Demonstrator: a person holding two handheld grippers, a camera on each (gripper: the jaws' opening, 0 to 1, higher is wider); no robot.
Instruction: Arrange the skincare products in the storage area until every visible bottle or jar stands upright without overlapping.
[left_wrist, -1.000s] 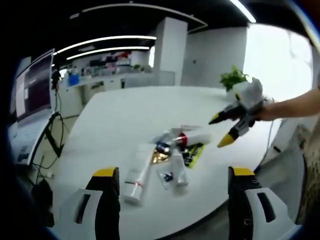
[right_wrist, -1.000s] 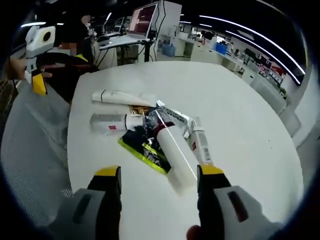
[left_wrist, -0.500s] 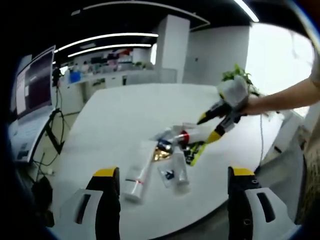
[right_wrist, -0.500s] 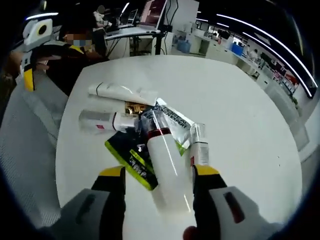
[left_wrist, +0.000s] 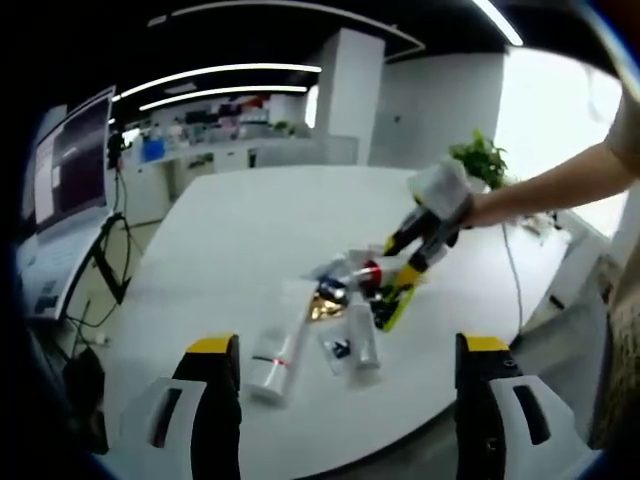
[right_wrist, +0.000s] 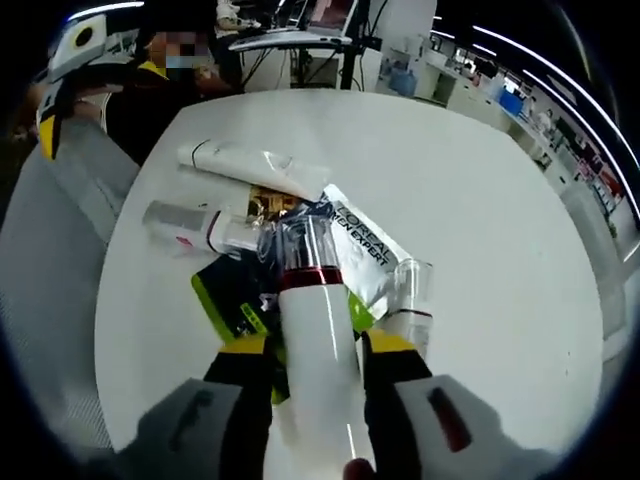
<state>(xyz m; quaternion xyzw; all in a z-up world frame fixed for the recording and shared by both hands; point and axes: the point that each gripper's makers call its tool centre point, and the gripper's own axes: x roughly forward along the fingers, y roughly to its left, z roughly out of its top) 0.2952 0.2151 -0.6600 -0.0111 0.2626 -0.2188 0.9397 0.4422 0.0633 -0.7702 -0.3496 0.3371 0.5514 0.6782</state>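
Here the right gripper view looks straight down on the white bottle with the red band and clear cap (right_wrist: 312, 330), lying between the right gripper (right_wrist: 316, 346) and its yellow-tipped jaws, which press on both its sides. The left gripper view shows what that close look cannot: the whole cluster of skincare items lying flat mid-way across the round white table (left_wrist: 240, 225), with the right gripper reaching in from the right. The left gripper (left_wrist: 340, 352) hangs back near the table's edge, its jaws spread wide, holding nothing. Beside the bottle lie a long white tube (right_wrist: 240, 165), a clear-capped small bottle (right_wrist: 400, 305) and a green-and-black sachet (right_wrist: 225, 295), overlapping. Bare tabletop surrounds the pile.
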